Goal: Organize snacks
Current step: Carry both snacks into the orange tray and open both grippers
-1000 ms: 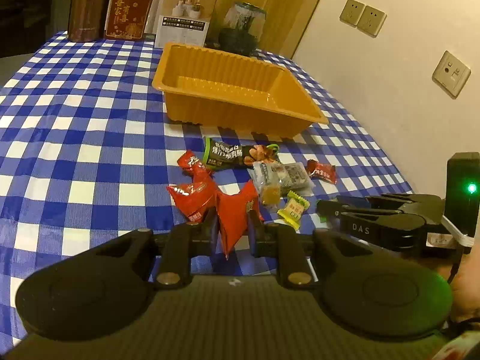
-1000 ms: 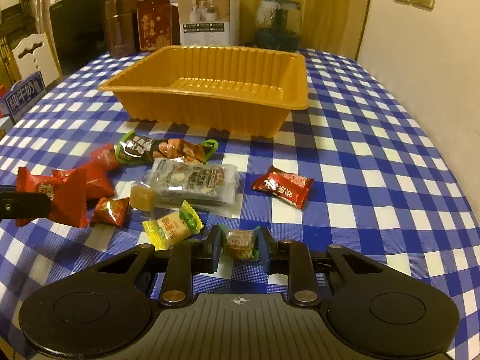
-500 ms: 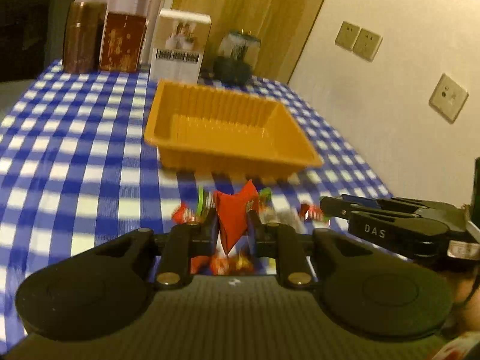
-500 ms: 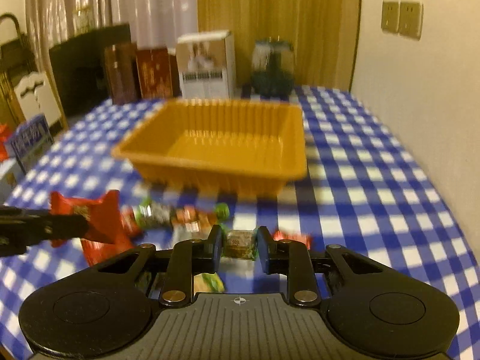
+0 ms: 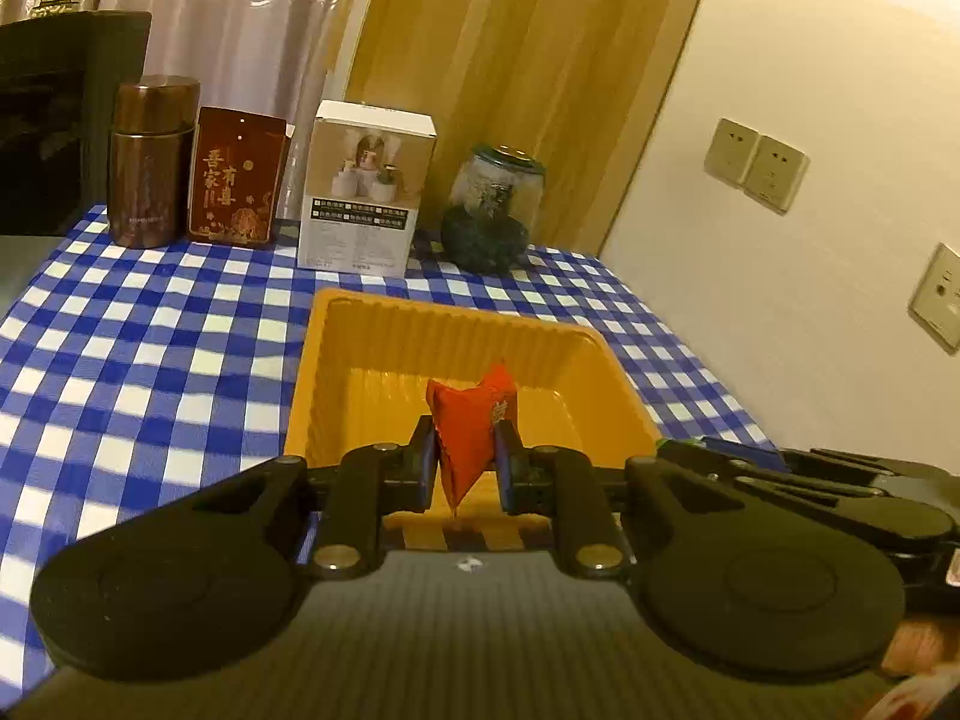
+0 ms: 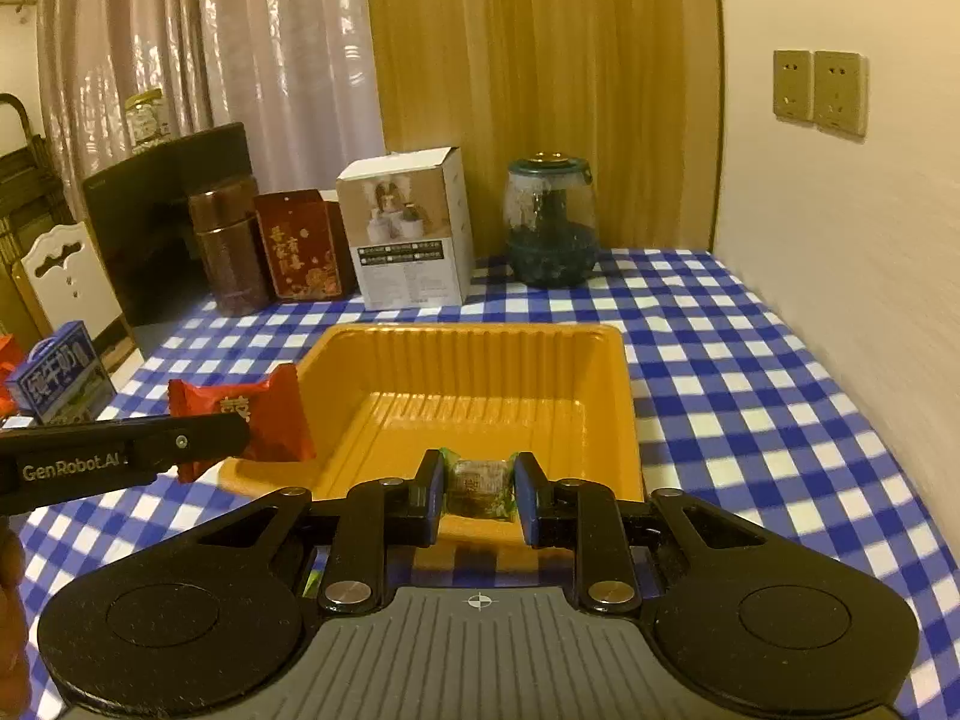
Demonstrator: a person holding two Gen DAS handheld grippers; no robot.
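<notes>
An empty orange plastic tray (image 5: 360, 360) (image 6: 606, 372) sits on the blue checked tablecloth. My left gripper (image 5: 465, 456) is shut on a red snack packet (image 5: 471, 426) and holds it above the tray's near edge. In the right wrist view the same packet (image 6: 258, 414) hangs at the tray's left side. My right gripper (image 6: 480, 489) is shut on a small brown candy in a clear and green wrapper (image 6: 480, 480), held over the tray's near rim. The other snacks on the table are hidden below both grippers.
At the table's far end stand a brown canister (image 5: 150, 162), a red tin (image 5: 234, 180), a white box (image 5: 366, 186) and a glass jar (image 5: 492, 210). A wall with sockets (image 5: 756, 162) runs along the right. A blue milk carton (image 6: 57, 378) sits off the left edge.
Both grippers have risen from the snack pile and moved forward to the tray, each carrying its snack. The loose snacks have dropped out of view.
</notes>
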